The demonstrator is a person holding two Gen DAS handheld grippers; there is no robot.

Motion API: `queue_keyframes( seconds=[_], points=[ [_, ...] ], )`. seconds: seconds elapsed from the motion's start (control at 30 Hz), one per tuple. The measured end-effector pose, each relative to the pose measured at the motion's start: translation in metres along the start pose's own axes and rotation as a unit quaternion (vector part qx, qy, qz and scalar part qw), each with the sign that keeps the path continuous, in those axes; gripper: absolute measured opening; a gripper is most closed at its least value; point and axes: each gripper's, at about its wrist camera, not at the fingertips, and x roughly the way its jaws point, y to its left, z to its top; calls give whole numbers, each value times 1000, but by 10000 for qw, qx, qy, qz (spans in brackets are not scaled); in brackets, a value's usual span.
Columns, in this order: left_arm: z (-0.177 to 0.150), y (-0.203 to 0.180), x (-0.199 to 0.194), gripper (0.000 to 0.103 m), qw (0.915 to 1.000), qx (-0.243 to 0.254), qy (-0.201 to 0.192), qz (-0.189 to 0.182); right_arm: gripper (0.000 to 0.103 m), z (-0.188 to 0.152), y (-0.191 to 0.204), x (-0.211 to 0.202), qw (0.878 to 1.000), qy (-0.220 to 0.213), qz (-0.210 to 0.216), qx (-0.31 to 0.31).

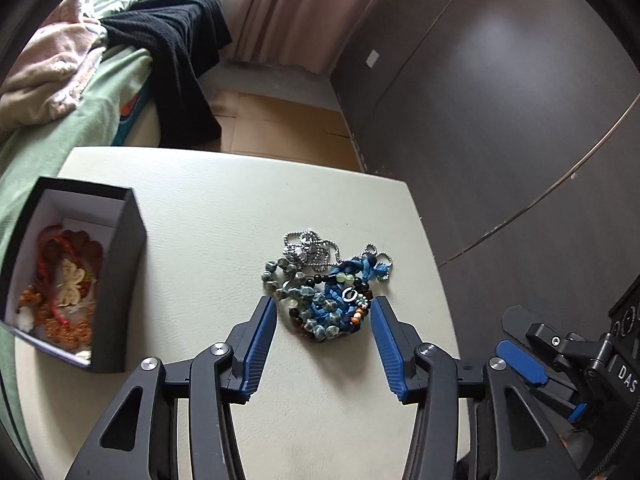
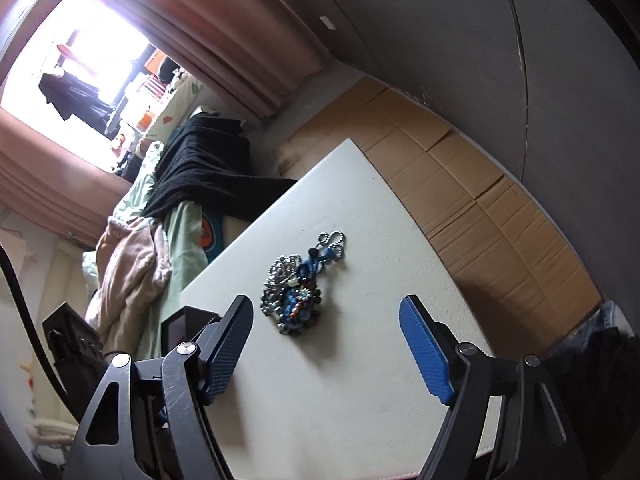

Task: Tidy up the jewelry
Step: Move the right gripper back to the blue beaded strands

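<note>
A tangled pile of jewelry [image 1: 320, 292] lies mid-table: blue cord, grey-green beads, a silver ball chain. My left gripper [image 1: 324, 305] is open and tilted down over it, with the pile's near end between its blue fingertips; the pads stand clear of it. A black box [image 1: 124, 264] with a white lining sits at the left and holds red and orange pieces [image 1: 68, 280]. In the right wrist view the same pile [image 2: 296, 292] lies just past my right gripper [image 2: 326, 300], which is open and empty. One blue pad [image 1: 520, 364] of the right gripper shows at lower right in the left wrist view.
The white table [image 1: 200, 200] ends just beyond the pile. Past it are a cardboard-covered floor [image 1: 280, 120], a dark wall [image 1: 500, 100] and a pink curtain [image 1: 296, 8]. A bed with a green sheet [image 1: 80, 120] and a black cloth [image 1: 176, 44] borders the left side.
</note>
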Motion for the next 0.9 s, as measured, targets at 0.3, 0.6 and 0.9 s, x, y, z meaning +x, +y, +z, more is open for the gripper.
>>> queue_keyframes(
  seconds=[0.3,0.6,0.9],
  points=[
    [5,-2,36,50,9991,250,185,272,69,13,-12,21,9997,227,13,38],
    [3,3,56,16,9981,333,434,300,69,19,-11,48,9987,494,-37,-79],
    [12,14,27,8,9995,234,180,-86,60,12,0,74,9959,857,170,-230]
  ],
)
